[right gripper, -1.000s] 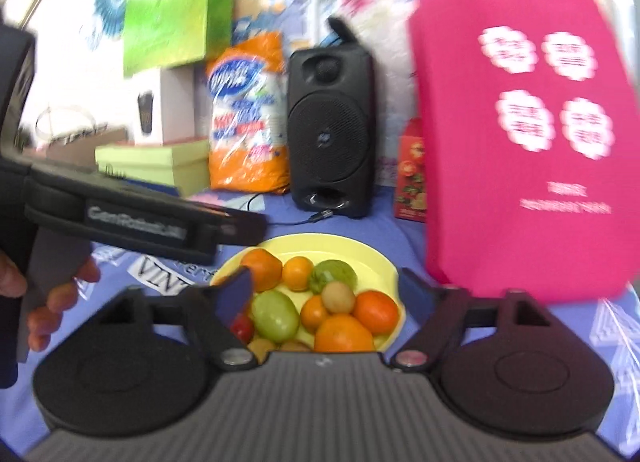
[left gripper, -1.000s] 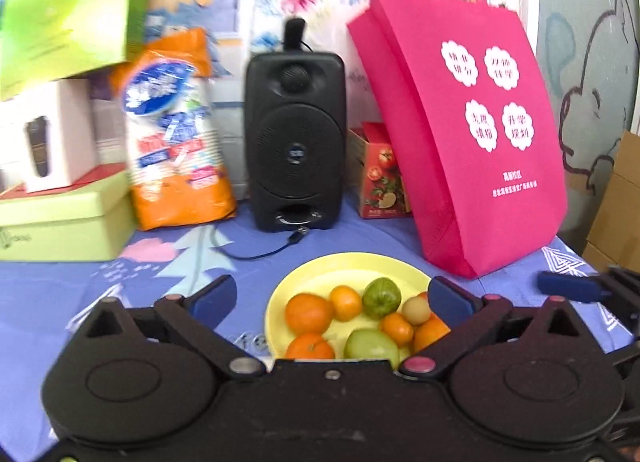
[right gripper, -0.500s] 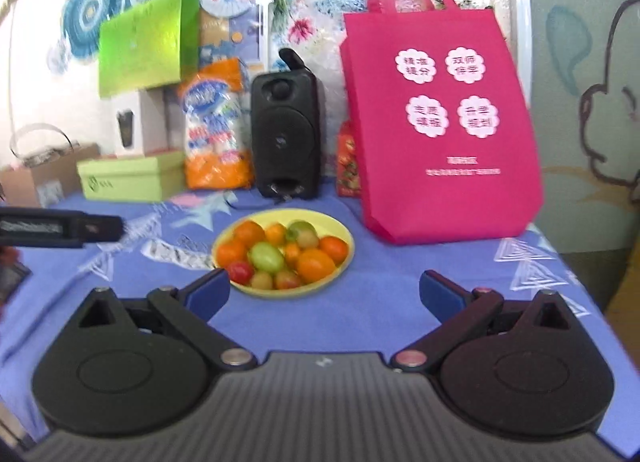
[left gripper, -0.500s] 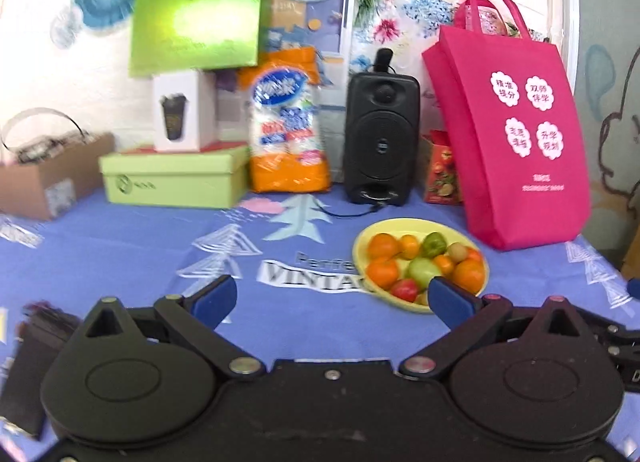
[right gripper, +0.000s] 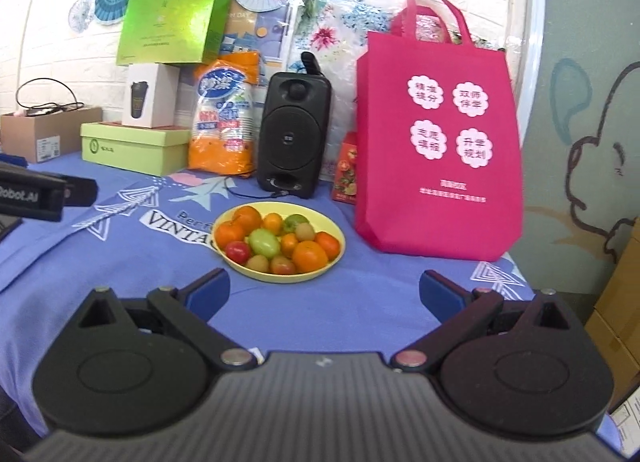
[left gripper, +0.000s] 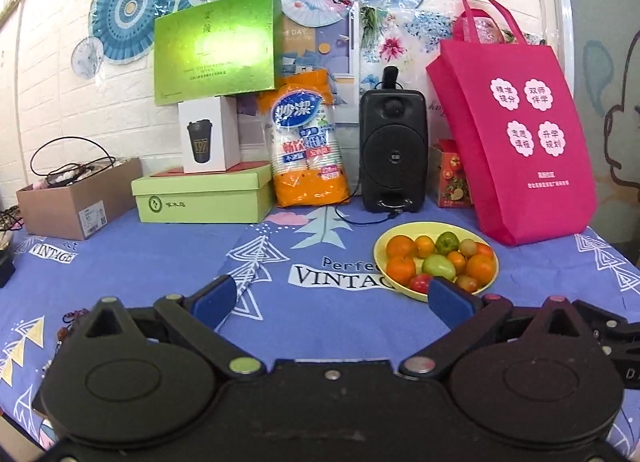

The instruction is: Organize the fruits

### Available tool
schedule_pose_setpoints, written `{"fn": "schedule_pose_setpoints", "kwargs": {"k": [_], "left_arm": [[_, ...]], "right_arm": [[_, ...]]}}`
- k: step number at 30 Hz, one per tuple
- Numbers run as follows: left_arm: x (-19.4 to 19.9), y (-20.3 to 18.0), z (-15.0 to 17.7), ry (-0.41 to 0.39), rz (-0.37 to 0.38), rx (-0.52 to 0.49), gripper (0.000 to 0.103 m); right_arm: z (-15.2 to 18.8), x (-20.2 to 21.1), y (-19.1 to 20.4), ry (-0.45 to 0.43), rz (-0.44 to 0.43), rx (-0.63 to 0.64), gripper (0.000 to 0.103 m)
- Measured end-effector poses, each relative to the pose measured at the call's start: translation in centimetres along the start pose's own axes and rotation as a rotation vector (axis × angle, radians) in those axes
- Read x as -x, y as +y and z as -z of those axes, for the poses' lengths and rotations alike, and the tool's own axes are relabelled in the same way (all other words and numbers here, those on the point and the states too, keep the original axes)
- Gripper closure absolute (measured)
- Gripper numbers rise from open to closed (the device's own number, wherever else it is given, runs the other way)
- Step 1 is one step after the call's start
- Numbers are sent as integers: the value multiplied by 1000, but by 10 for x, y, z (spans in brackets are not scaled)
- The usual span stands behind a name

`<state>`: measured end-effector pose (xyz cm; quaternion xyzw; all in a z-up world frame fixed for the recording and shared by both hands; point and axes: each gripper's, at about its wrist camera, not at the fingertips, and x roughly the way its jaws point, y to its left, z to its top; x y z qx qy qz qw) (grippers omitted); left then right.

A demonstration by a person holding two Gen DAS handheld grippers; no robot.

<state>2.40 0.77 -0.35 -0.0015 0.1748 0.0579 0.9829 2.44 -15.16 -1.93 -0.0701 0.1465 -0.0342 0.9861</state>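
Note:
A yellow plate [left gripper: 386, 244] [right gripper: 336, 233] sits on the blue tablecloth, piled with several fruits: oranges [left gripper: 400, 246] [right gripper: 309, 256], green fruits [left gripper: 439, 265] [right gripper: 264, 243] and a small red one [right gripper: 238, 251]. My left gripper [left gripper: 330, 301] hovers open over bare cloth, short of the plate, which lies ahead to its right. My right gripper [right gripper: 323, 295] is open too, with nothing between its blue pads; the plate lies just beyond them, slightly left. The left gripper's black body [right gripper: 36, 195] shows at the left edge of the right wrist view.
Behind the plate stand a black speaker [left gripper: 393, 152] with a cable, a pink tote bag [left gripper: 520, 138], an orange pack of paper cups [left gripper: 306, 142] and a small red carton [left gripper: 450, 174]. Green boxes [left gripper: 200, 194] and a cardboard box [left gripper: 76, 198] are at back left.
Both grippers have pulled back from the plate, so the fruits look smaller and farther. The right gripper's jaws have spread a little wider. The fruits have stayed in the plate.

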Motion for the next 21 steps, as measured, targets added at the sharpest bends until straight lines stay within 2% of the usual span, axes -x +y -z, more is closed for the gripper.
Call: {"fn": "schedule_pose_setpoints", "kwargs": {"k": [10, 12, 15, 21], "left_arm": [[7, -13, 3, 29, 53, -4, 0], [7, -16, 6, 49, 33, -6, 0], [12, -22, 12, 20, -32, -36, 0], [18, -33, 11, 5, 22, -70, 0]], "right_arm": [[3, 2, -6, 25, 75, -32, 0], [4, 3, -5, 25, 70, -25, 0], [5, 4, -4, 26, 71, -19, 0], [6, 3, -7, 35, 67, -26, 0]]}}
